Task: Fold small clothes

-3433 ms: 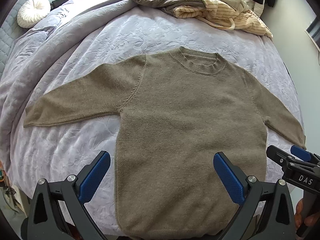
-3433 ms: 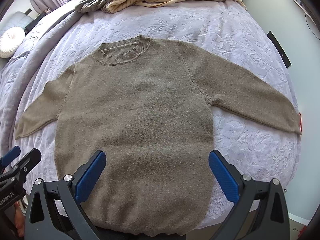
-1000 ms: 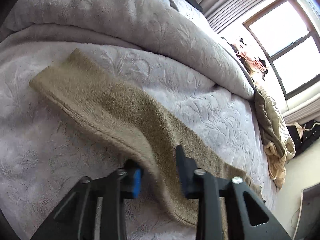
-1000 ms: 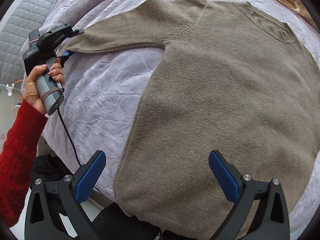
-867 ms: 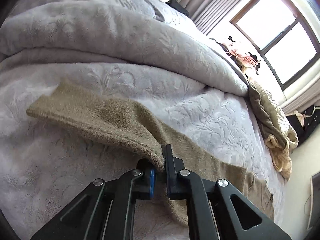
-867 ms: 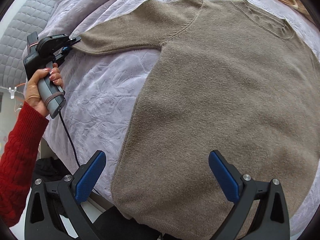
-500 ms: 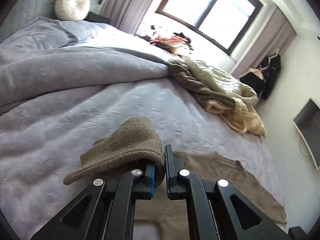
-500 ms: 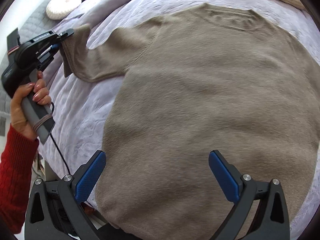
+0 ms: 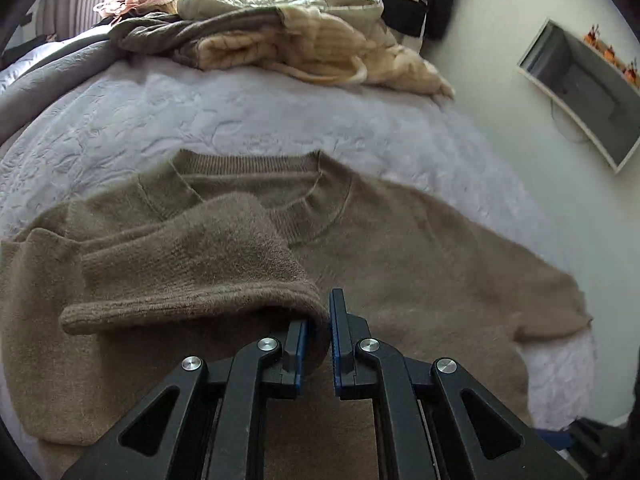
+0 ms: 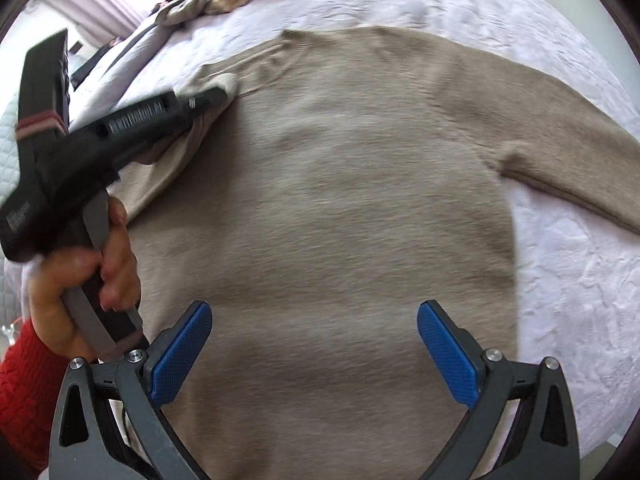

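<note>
Already the left tool [image 9: 317,322] pinched the sleeve cuff [image 9: 188,304], carried over the sweater [image 10: 340,208] spread on the bed [image 10: 560,280]; released off-line, it might bunch crookedly. Beyond it, the right tool [image 10: 314,354] hovered wide open above the hem.

1. The sweater [image 9: 420,264] is plain taupe-brown, with a ribbed collar of the same colour.
2. The bedspread [image 9: 280,120] is pale lavender-white with an embossed leaf pattern.
3. The left gripper [image 9: 318,336] is black with blue pads and silver screws.
4. The right gripper [image 10: 314,352] is black, and its blue pads [image 10: 182,350] carry a fine grid texture.
5. The clothes pile [image 9: 304,44] mixes cream ribbed knit, olive and grey-brown.
6. The person's cuff [image 10: 24,376] is red knit.
</note>
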A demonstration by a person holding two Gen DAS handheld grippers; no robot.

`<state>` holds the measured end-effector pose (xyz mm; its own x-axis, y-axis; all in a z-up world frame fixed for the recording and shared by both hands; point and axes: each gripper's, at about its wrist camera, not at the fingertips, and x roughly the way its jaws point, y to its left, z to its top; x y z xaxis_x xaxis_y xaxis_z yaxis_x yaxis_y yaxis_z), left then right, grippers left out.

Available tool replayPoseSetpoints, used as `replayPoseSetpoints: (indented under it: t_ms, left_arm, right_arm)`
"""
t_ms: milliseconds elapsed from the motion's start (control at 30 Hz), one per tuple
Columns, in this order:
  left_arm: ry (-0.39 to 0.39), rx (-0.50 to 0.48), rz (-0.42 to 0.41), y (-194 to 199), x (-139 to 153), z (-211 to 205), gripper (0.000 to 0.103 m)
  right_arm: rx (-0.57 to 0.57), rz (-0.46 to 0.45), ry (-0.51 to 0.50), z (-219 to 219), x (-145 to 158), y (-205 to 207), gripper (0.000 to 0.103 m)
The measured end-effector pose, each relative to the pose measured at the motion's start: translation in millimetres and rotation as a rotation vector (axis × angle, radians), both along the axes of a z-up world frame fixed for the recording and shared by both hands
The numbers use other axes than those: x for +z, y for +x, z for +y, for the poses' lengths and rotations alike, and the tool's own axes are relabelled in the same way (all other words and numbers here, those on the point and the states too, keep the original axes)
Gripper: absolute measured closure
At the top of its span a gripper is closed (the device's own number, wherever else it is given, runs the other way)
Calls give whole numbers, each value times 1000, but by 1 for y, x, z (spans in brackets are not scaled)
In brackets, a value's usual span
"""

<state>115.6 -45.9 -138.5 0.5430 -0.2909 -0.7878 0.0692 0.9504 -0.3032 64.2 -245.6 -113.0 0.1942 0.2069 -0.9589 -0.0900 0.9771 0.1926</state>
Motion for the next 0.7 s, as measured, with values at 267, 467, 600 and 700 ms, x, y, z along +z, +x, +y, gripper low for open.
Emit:
replayPoseSetpoints:
  t_ms: [267, 467, 600, 700]
  left_arm:
    - [52, 51, 24, -34, 31, 34, 44]
    - [95, 245, 28, -50, 49, 135, 33]
    - [162, 416, 110, -51, 25, 204, 26]
    - [202, 476, 152, -52, 8, 227, 26]
  right_arm:
    - [50, -84, -60, -7, 12, 36, 1]
    - [379, -290, -167, 80, 30, 64, 1]
    - [682, -451, -364, 165, 5, 69, 2]
    - [811, -515, -524, 205, -29, 72, 13]
